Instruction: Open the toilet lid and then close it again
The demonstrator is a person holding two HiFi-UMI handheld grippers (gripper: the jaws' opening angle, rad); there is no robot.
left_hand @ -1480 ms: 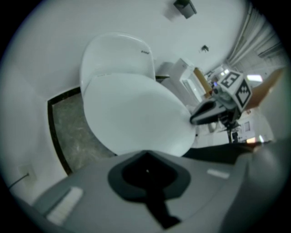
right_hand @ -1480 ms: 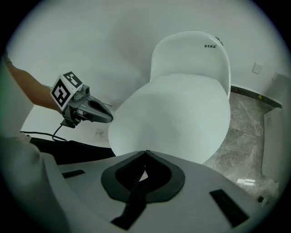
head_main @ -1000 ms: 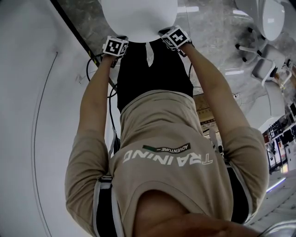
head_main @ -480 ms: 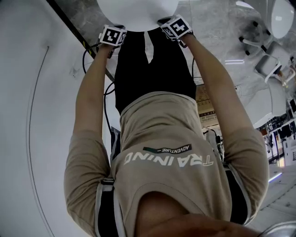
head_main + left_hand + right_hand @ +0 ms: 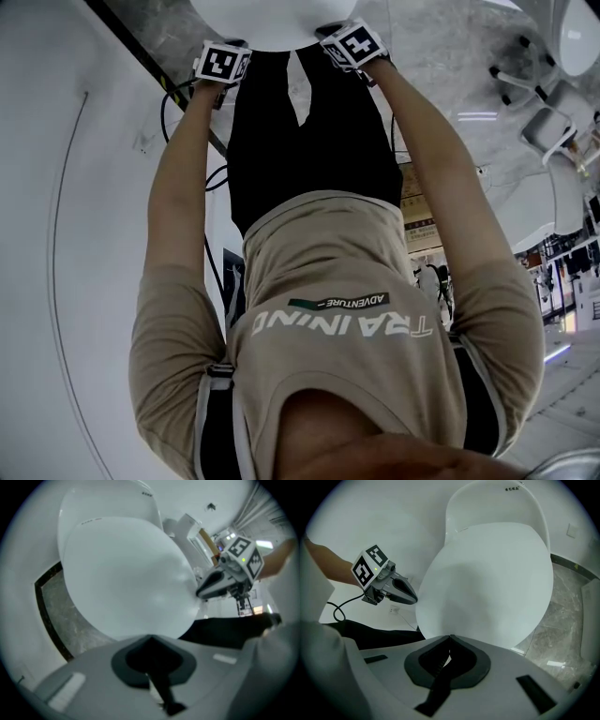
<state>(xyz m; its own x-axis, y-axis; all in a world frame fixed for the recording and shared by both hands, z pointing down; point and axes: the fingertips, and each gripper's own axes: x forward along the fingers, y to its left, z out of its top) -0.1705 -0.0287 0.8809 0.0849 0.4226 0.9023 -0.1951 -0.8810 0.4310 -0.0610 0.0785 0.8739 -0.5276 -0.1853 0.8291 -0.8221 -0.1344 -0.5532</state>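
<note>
Head view: toilet lid (image 5: 272,19) between left gripper (image 5: 234,49) and right gripper (image 5: 332,42), clenched fingers (image 5: 213,584) at its rim.

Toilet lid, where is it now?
The toilet lid sits top centre in the head view, its front rim flanked by the left gripper and right gripper.

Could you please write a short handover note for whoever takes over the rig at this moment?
Left hand-held gripper: shut, tips at the front edge of the toilet lid; a pinch on it isn't clear.
Right hand-held gripper: shut, tips at the same edge.
Lid: whether it is fully down can't be told.
Done: unclear from here.
Left: probably seat the lid, then pull both away.
</note>
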